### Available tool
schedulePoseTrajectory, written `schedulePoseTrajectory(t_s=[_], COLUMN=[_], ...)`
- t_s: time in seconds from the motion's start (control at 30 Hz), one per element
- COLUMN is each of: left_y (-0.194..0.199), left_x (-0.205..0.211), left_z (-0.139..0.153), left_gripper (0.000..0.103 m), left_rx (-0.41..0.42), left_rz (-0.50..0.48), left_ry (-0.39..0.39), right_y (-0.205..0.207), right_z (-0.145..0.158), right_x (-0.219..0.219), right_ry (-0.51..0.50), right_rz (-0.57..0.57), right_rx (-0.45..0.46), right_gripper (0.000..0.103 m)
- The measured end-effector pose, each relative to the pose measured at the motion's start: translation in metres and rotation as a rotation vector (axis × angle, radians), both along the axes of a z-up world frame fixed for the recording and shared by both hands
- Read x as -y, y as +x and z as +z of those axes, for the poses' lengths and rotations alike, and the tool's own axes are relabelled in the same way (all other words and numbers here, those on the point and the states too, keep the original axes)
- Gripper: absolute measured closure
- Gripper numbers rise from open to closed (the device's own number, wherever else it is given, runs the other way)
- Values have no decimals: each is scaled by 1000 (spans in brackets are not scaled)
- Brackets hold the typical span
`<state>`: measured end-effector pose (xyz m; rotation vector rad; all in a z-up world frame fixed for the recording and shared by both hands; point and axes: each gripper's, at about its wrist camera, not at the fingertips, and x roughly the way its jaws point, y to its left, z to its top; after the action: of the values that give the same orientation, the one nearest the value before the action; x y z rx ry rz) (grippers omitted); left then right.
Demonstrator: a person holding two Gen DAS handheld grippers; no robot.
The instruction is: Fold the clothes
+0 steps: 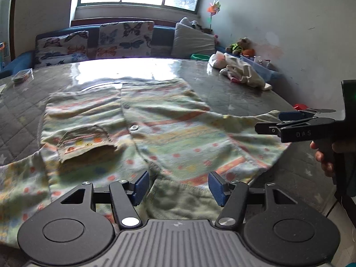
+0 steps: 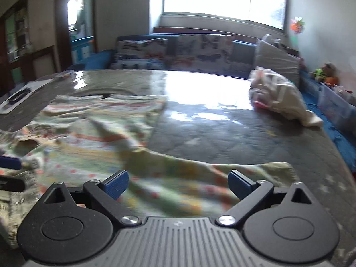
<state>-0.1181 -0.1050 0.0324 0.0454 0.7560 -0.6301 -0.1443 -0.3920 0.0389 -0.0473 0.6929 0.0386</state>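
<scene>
A pale green shirt [image 1: 160, 131] with orange stripes, dots, buttons and a chest pocket lies spread on the grey quilted table [image 1: 233, 95]. Its collar sits between the fingers of my left gripper [image 1: 178, 187], which is open and empty just above it. My right gripper [image 2: 178, 184] is open over the shirt's right sleeve [image 2: 200, 178]. In the left wrist view the right gripper [image 1: 278, 122] appears side-on at the right, above the sleeve end, held by a hand. The shirt [image 2: 89, 133] also fills the left of the right wrist view.
A heap of white clothes [image 1: 240, 71] lies at the table's far right, also in the right wrist view [image 2: 278, 93]. A small box [image 1: 22, 76] sits at the far left. A sofa with butterfly cushions [image 1: 100, 42] stands behind the table. Toys [image 1: 240, 46] line the right wall.
</scene>
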Motion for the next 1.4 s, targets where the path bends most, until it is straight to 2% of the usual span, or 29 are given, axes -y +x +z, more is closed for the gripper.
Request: schedulePoseTrajectory(t_s=[0.13,0.27,0.4,0.53,0.8,1.03,1.3,1.4], left_y=[-6,-11,-12,-12,-14,-13,-6,-3], left_x=[0,0,-8,-14,-24,-38,-49,-52], left_z=[-10,-9,-1,1,-9,-4,0,0], left_gripper=[39,36,34,30,25,20,0,0], left_rx=[-15,-7,3,15,-29,-19,-17,-31], left_rz=[2,2,33,89,123,185,287,313], left_ry=[14,10,-22,6,33,24,57,68], right_y=[4,2,-5,-7,-6,-10,-9,-10], right_z=[-11,-20,-16,-15,-28,-28,-29,-30], right_x=[-25,-38,-39,-45,-60,-62,-60,-60], right_ry=[-22,-46,-29,-13,-11,-10,17,19], right_rz=[59,72,64,68,77,72,60,57], right_rx=[-22,-59,-45,-39,-78,-81,-97,-94], right_gripper=[2,0,0,0,0,0,0,0])
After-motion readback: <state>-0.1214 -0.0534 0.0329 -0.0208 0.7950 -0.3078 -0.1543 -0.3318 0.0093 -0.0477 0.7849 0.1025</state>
